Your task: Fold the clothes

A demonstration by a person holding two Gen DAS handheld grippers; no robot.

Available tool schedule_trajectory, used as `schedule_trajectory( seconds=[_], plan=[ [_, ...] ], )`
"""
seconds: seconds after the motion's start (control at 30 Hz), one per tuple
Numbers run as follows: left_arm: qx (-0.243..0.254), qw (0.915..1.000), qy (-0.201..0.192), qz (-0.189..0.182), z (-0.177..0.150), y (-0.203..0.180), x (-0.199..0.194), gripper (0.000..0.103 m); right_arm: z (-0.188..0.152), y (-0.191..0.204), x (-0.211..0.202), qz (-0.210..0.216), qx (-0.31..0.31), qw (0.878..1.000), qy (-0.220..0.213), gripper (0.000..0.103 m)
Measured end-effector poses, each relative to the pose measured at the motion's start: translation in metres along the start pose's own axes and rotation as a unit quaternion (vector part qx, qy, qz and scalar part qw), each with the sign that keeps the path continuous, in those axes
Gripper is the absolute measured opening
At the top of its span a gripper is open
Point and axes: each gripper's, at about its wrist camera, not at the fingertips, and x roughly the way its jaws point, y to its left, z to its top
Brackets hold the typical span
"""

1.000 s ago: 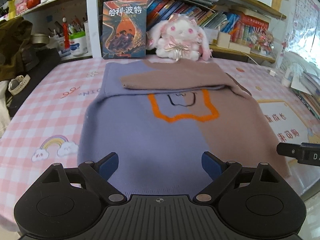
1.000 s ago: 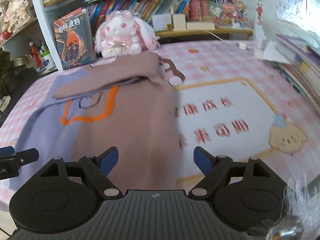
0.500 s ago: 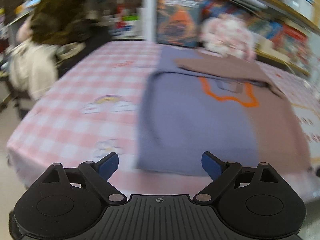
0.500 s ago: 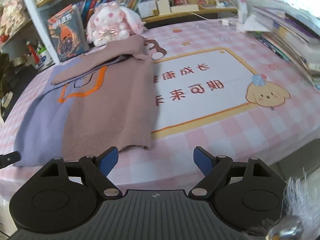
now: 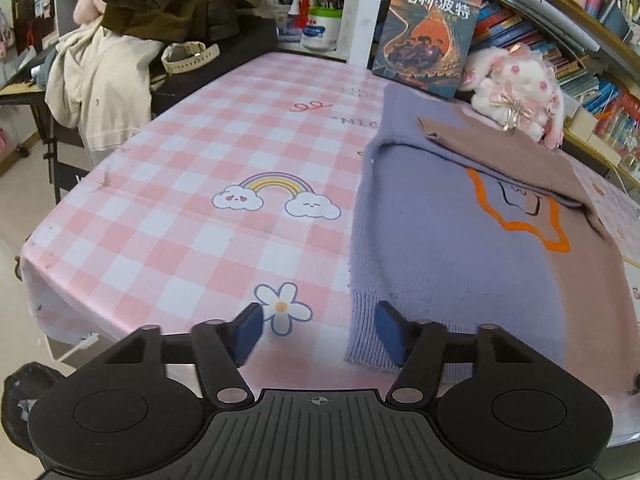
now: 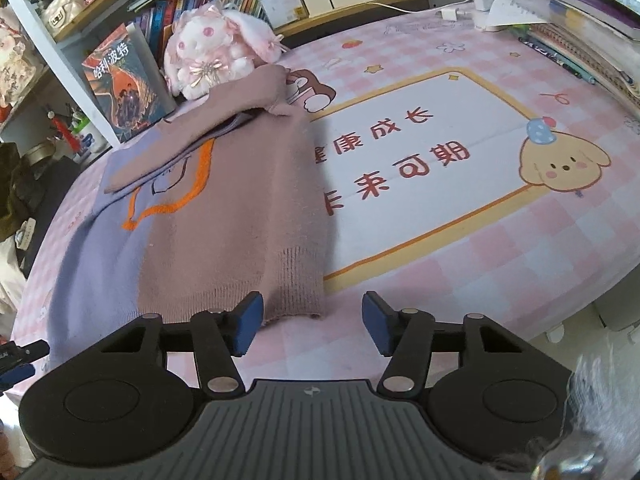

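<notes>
The sweater (image 5: 460,240), half lilac and half dusty brown with an orange star outline on its chest, lay flat on the pink checked tablecloth (image 5: 192,200), its ribbed hem along the near edge of the table and its neck end toward the far edge, just in front of the plush rabbit (image 6: 212,52) and the book (image 5: 428,32) propped against the shelf. Part of the folding showed as done: both sleeves lay crossed over the chest, the brown sleeve (image 6: 200,128) uppermost and covering the top of the star, so the garment made a rough rectangle. The body itself lay at full length, with no crosswise fold in it, so by my judgement the hem-to-neck fold was what remained. The left gripper (image 5: 318,334) stood at the hem's lilac corner with its tongs apart, one pad over the ribbing and the other over the bare cloth beside a printed flower; it clasped nothing. The right gripper (image 6: 312,328) stood likewise at the brown corner of the hem, tongs apart, its left pad just at the ribbing and the other over the tablecloth. Both hem corners therefore sat between or beside parted fingers, which looked to me like the approach to taking hold of the hem.
</notes>
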Motion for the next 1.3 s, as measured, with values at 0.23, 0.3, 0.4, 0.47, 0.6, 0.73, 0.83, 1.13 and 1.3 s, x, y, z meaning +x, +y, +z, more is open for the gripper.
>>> schedule_trajectory(
  seconds=[0.23,0.3,0.4,0.47,0.6,0.73,0.83,1.13,1.3],
  plan=[
    [-0.009,0.9998,0.013,-0.01,0.004,0.001,0.011,0.046,0.007,0.006,0.011,-0.007,-0.003,1.0,0.001,0.048],
    [-0.005,0.9995,0.016,-0.028,0.006,-0.001,0.013,0.025,0.008,0.008,0.015,-0.005,-0.008,1.0,0.002,0.036],
    [0.002,0.9974,0.012,-0.071,0.008,-0.009,0.012,0.006,0.012,0.013,0.024,0.017,-0.017,1.0,0.019,0.01],
    [0.012,0.995,0.002,-0.099,0.01,-0.017,0.008,0.006,0.014,0.016,0.025,0.038,-0.02,0.999,0.022,0.01],
    [0.027,0.9928,0.002,-0.117,0.014,-0.028,0.008,0.01,0.021,0.015,0.026,0.131,0.025,0.991,0.026,0.011],
    [-0.015,0.993,0.029,-0.113,0.019,-0.015,0.018,0.03,0.024,0.014,0.033,0.112,0.042,0.992,0.036,0.026],
    [-0.056,0.9899,0.05,-0.121,0.02,-0.002,0.025,0.038,0.025,0.008,0.036,0.1,0.067,0.992,0.041,0.033],
    [-0.058,0.9883,0.054,-0.13,0.015,-0.002,0.025,0.006,0.024,0.006,0.045,0.101,0.073,0.99,0.062,0.012],
    [-0.067,0.9877,0.055,-0.13,0.012,0.003,0.018,0.004,0.023,0.0,0.039,0.095,0.075,0.99,0.073,0.01]
  ],
)
